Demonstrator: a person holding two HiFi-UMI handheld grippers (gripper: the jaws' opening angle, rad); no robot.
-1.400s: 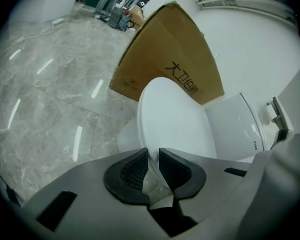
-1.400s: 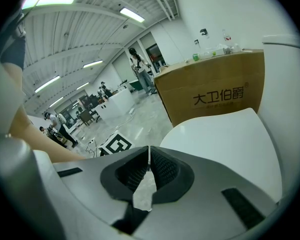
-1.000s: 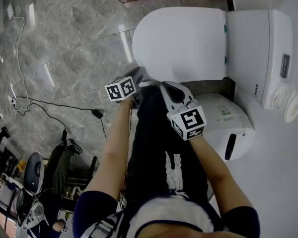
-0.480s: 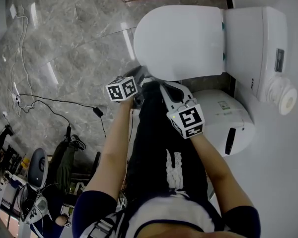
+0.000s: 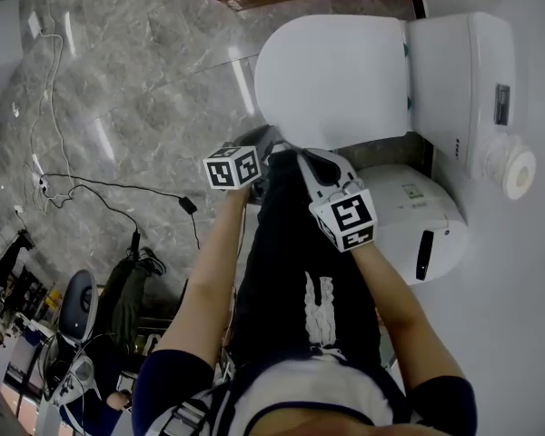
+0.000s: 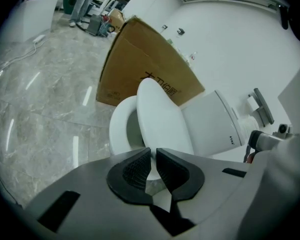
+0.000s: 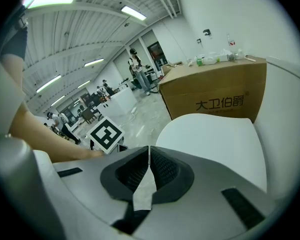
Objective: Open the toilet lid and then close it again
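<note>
**Toilet lid partway up, pinched at its front rim**

The toilet lid (image 6: 160, 119) stands tilted, lifted clear of the seat (image 6: 119, 129) but well short of the cistern (image 6: 215, 124) behind it. The left tool (image 6: 153, 156) has its jaws drawn in on the lid's front rim. They have just been closing, and the white edge sits between the pads, so I take it as clamped on. The right tool (image 7: 148, 156) has its jaws pressed together with nothing between them. Its nose is close to the lid's near edge, but I can't tell whether it touches.

The weak point, to my eye, is that single narrow pinch on smooth, rounded plastic. As the lid swings on its hinge, the angle of the rim in the pads changes. If the grip slips, the lid would fall back onto the seat with a slam. Pushed too briskly the other way, it could bang against the cistern. The closed right tool could only nudge or prop the lid, and might skid on the glossy surface.

The cardboard box (image 7: 215, 94) behind the toilet carries four dark characters, 大卫伯爵. The white bin (image 5: 418, 221) beside the bowl has a label too small to read.
</note>
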